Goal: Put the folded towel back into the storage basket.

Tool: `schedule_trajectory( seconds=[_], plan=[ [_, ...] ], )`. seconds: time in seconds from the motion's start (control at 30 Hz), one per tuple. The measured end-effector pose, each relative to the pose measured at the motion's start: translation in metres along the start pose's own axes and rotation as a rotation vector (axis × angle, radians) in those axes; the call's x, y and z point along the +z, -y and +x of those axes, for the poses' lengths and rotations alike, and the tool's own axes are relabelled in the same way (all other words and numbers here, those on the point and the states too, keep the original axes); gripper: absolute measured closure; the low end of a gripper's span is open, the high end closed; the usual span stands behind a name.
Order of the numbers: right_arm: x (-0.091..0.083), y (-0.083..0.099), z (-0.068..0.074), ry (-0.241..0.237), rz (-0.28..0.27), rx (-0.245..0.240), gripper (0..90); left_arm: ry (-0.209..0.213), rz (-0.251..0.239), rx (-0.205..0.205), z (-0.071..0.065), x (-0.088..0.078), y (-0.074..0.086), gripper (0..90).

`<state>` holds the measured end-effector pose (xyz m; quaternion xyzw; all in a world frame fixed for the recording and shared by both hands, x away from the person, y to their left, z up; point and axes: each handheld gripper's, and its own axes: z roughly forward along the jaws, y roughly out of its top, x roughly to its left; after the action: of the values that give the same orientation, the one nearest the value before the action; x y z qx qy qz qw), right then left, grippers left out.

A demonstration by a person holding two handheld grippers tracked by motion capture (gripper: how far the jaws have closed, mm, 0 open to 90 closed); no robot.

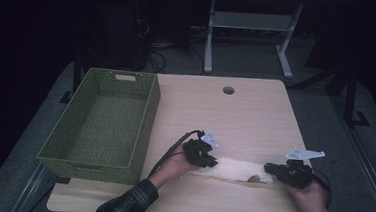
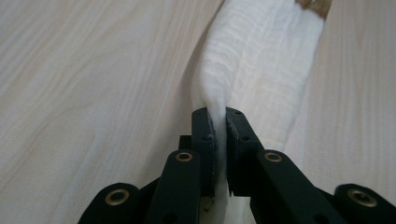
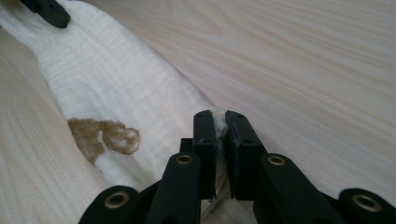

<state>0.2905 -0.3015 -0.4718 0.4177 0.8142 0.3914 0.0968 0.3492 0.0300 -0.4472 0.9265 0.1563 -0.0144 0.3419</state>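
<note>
Dim lab or office workroom: pale wood desk [image 1: 235,114] with cable hole [image 1: 228,90], tangled cables [image 1: 154,53] on grey floor upper centre, white desk frame [image 1: 252,25] behind.

The high view is dim and slightly soft: the desk [image 1: 235,114] is the one lit patch, while the room from nine through twelve to three o'clock sinks into near black. The basket [image 1: 99,125] throws only a faint shadow. Both gripper views are far brighter, evenly lit, without glare. In them the white cloth [image 2: 261,60] and wood grain are fairly sharp, while the black jaws toward six o'clock look slightly blurred and stretched at the bottom corners.
</note>
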Motion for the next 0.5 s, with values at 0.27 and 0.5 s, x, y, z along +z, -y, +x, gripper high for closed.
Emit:
schedule_trajectory(
  seconds=[0.27,0.5],
  plan=[
    [-0.005,-0.016,-0.001,0.009,-0.065,-0.018,83.8,0.0,-0.056,-0.016,-0.003,-0.02,-0.001,84.0],
    [-0.013,-0.032,0.0,0.02,-0.12,-0.034,83.9,-0.01,-0.1,-0.023,-0.006,-0.036,-0.003,84.4]
  ],
)
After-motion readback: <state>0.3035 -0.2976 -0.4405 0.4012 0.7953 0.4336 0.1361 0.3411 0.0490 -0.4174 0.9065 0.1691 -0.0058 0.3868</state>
